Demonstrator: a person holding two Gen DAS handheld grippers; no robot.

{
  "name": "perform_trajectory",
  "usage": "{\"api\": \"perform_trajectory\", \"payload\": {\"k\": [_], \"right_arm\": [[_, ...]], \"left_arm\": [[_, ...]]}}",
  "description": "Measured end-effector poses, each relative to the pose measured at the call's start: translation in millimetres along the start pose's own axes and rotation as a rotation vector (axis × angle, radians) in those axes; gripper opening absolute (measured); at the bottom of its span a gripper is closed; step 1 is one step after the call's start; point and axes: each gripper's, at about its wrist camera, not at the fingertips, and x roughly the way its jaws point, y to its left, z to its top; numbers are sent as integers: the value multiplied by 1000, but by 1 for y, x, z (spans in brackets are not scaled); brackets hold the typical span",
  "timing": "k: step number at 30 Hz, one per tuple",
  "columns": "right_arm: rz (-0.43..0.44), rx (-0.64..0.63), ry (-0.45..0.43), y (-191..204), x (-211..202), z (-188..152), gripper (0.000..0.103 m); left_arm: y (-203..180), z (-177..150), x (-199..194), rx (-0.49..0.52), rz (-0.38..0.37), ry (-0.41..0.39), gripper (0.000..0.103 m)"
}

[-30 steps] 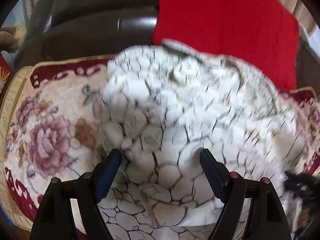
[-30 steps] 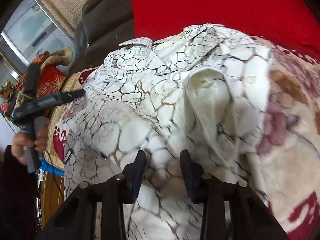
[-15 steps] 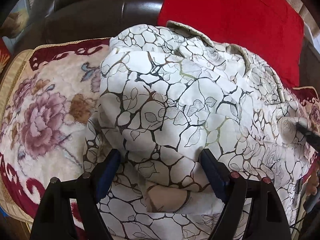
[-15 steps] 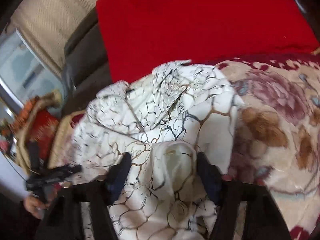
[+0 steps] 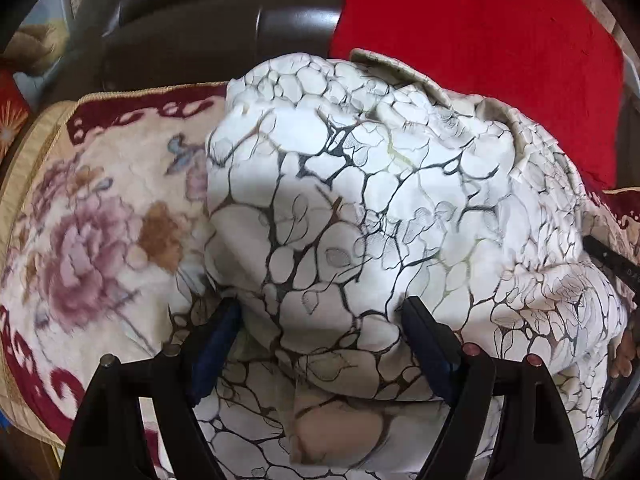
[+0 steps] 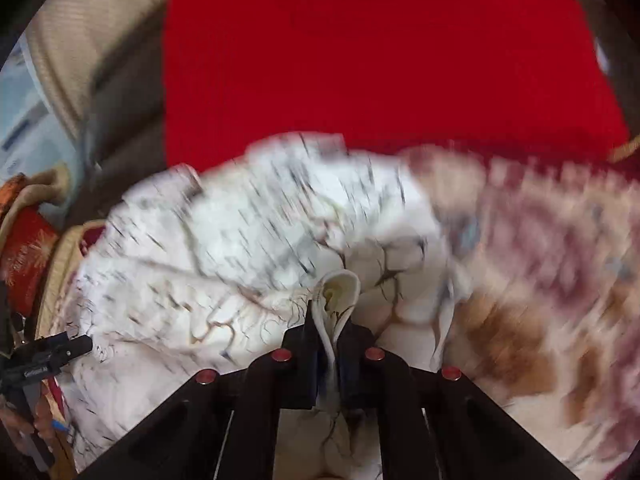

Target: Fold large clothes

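In the left wrist view, the left gripper (image 5: 320, 344) stands spread wide at the bottom of the frame, the white crackle-print garment (image 5: 360, 208) heaped across the centre on the floral blanket (image 5: 100, 240), below a red cushion (image 5: 480, 60) at upper right. In the blurred right wrist view, the right gripper (image 6: 329, 344) at bottom centre pinches a fold of the garment (image 6: 256, 248), which lies centre-left.

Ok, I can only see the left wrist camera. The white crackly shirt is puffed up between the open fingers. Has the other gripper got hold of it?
Observer: Yes. The right gripper is shut on a folded edge of the white patterned garment.
Operator: Does the pinched bit stick out?
Observer: It does; a small loop of cream fabric pokes up above the fingers.
Operator: What is behind the shirt over there?
Observer: A red cushion, and a beige cushion to its left. That view is blurred, so finer detail is lost.
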Motion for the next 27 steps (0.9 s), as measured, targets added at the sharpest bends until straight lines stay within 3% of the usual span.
{"api": "perform_trajectory", "payload": {"k": [2,3,5,6,7,9,11,13,15,18,24,27], "right_arm": [[28,34,11,-1,-16,3,14],[44,52,19,-2,-22,4,22],[88,94,4,-7,-44,4,49],[109,110,-36,-8,-60,2,77],[130,111,-103,-8,-76,-1,82],[127,55,-154,0,-92,-9,82],[95,0,-128,13,-91,-18,78],[52,-62,-40,27,-72,-30,63],[-27,-125,72,36,-42,-41,62],[-87,-214,77,47,-48,-49,62],[63,-63,38,14,-117,-47,68],[130,-5,34,-11,-147,-57,73]], "left_arm": [[6,-1,-9,-11,-21,-1,84],[10,-3,-14,-15,-27,-6,84],[17,-4,-29,-19,-22,-27,84],[21,-5,-38,-18,-21,-48,84],[24,-11,-48,-21,-25,-77,84],[28,-17,-62,-28,-19,-114,84],[27,-21,-55,-15,-5,-71,84],[19,-25,-38,22,20,-1,84],[11,-32,-19,64,62,65,84],[18,-39,-34,46,36,48,84],[60,-74,-97,40,-30,-38,84],[93,-102,-110,22,-50,-32,84]]}}
